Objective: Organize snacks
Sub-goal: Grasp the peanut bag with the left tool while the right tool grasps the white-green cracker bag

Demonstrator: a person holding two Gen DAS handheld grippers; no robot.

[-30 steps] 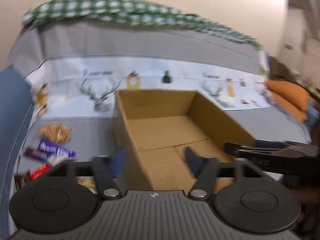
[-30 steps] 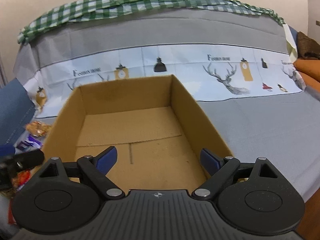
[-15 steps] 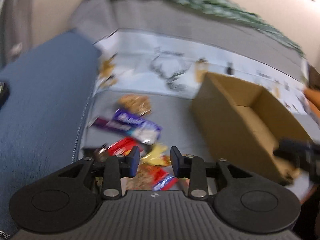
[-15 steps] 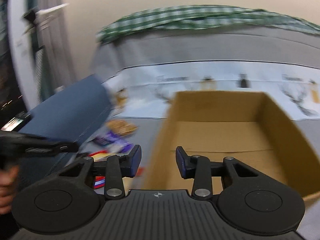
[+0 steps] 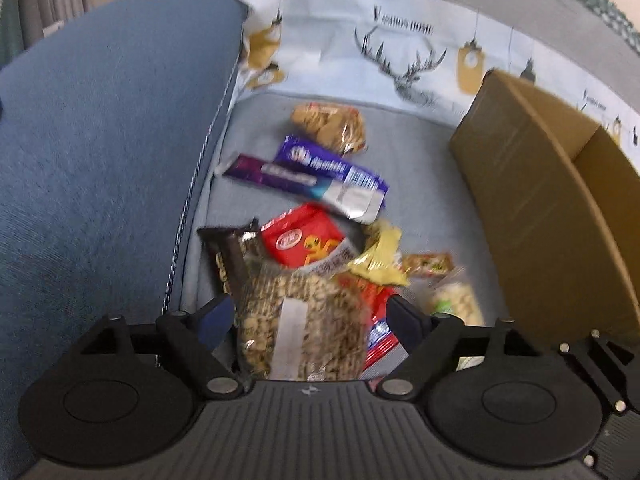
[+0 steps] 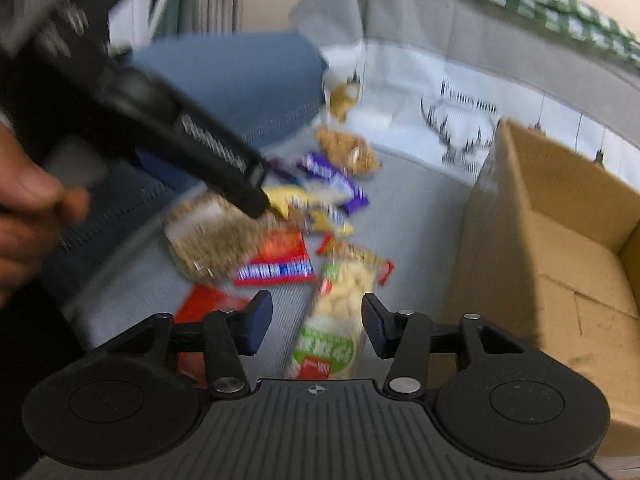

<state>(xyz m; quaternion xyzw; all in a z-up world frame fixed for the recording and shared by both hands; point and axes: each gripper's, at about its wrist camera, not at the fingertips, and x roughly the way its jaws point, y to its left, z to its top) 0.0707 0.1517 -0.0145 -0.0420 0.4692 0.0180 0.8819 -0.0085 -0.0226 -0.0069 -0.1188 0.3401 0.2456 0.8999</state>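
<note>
Snacks lie heaped on the grey sofa seat, cardboard box [image 5: 552, 208] at 3 o'clock of them; left claw [image 5: 308, 316] gapes wide around the seed bag [image 5: 300, 316], right claw [image 6: 316, 320] stands open astride the peanut packet [image 6: 340, 312], neither gripping

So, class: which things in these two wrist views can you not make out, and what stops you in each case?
- Left wrist view: the lower part of the seed bag is hidden behind the left tool.
- Left wrist view: the cardboard box interior is hidden by its near wall.
- Right wrist view: print on the red packet is motion-blurred.
- Right wrist view: the puffed snack bag lies between the right tool fingers; contact is unclear.
</note>
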